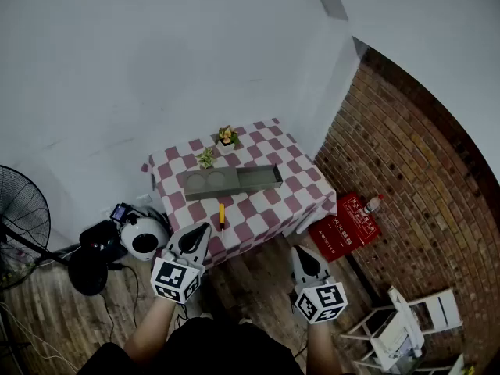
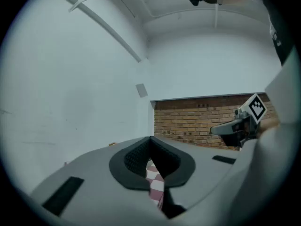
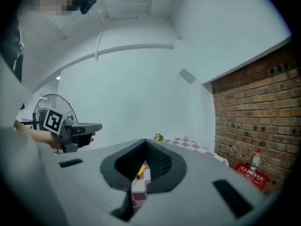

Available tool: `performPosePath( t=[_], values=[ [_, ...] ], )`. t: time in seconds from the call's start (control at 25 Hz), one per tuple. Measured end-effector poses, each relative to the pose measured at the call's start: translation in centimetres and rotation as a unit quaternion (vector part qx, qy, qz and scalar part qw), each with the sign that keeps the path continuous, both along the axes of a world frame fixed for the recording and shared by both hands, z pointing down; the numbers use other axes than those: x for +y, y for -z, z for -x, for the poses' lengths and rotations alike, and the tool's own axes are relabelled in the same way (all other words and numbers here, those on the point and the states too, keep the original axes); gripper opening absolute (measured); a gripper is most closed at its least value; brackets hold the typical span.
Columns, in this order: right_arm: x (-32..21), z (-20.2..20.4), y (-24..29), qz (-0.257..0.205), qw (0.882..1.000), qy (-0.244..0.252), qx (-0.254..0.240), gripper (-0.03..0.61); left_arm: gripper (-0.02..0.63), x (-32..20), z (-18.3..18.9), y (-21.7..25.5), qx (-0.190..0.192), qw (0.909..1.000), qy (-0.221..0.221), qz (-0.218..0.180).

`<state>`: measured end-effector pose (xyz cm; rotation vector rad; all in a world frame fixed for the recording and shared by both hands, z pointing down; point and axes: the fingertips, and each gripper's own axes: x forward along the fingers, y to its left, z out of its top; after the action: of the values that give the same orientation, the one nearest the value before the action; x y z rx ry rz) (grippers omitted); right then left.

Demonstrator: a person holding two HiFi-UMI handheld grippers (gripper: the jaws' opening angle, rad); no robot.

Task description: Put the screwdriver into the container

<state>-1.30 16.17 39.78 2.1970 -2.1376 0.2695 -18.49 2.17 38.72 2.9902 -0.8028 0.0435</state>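
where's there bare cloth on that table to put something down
Bare cloth: right of the container out to the tablecloth edge, and the near strip either side of the screwdriver. Crowded: the far side, where two plants sit behind the container.

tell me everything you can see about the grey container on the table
The container is a long, shallow grey tray. Its left half has two round recesses, its right half one open rectangular compartment that looks empty. It lies flat on the checkered tablecloth, apart from the screwdriver nearer the front edge.

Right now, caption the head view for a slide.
Left gripper and right gripper shut, facing table; screwdriver lies outside container.
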Motion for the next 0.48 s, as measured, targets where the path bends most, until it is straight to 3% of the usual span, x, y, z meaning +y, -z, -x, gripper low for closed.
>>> performPosePath(
  t=[0.16, 0.48],
  values=[
    [-0.8, 1.1, -0.2, -0.006, 1.0, -0.005, -0.028, 0.002, 0.003, -0.6, 1.0, -0.6, -0.004, 0.9998, -0.014, 0.011],
    [-2.1, 4.2, -1.9, 0.03, 0.999, -0.009, -0.006, 0.002, 0.002, -2.0, 2.9, -2.6, -0.013, 0.9992, -0.033, 0.017]
  ],
)
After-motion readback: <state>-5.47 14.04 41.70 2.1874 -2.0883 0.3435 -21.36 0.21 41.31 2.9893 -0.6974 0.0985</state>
